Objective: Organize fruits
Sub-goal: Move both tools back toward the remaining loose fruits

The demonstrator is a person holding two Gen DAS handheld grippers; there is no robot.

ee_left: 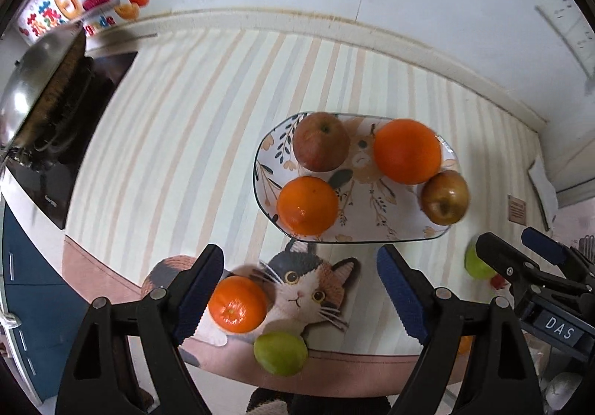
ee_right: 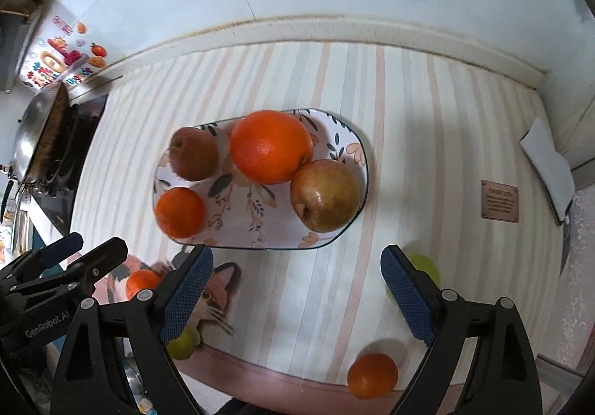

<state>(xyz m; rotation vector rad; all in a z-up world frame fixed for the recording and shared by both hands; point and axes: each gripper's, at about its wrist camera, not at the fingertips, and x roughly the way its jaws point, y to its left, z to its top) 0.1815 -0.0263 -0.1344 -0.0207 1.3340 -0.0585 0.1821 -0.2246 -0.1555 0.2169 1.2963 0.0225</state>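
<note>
A flowered oval plate (ee_left: pixel 368 225) (ee_right: pixel 241 225) holds two oranges (ee_left: pixel 407 151) (ee_left: pixel 307 205) and two apples (ee_left: pixel 320 141) (ee_left: pixel 445 197). My left gripper (ee_left: pixel 299 296) is open and empty above the mat; a loose orange (ee_left: pixel 238 304) lies by its left finger and a green fruit (ee_left: pixel 280 353) below. My right gripper (ee_right: pixel 297 294) is open and empty; another green fruit (ee_right: pixel 424 268) sits behind its right finger and a small orange (ee_right: pixel 372 375) lies near the mat's front edge. The right gripper also shows in the left wrist view (ee_left: pixel 520 259).
A striped mat with a cat picture (ee_left: pixel 305 288) covers the counter. A wok (ee_left: pixel 33 95) stands on a stove at the left. A white wall runs behind. A small brown plaque (ee_right: pixel 499 201) and white cloth (ee_right: pixel 546 162) lie at the right.
</note>
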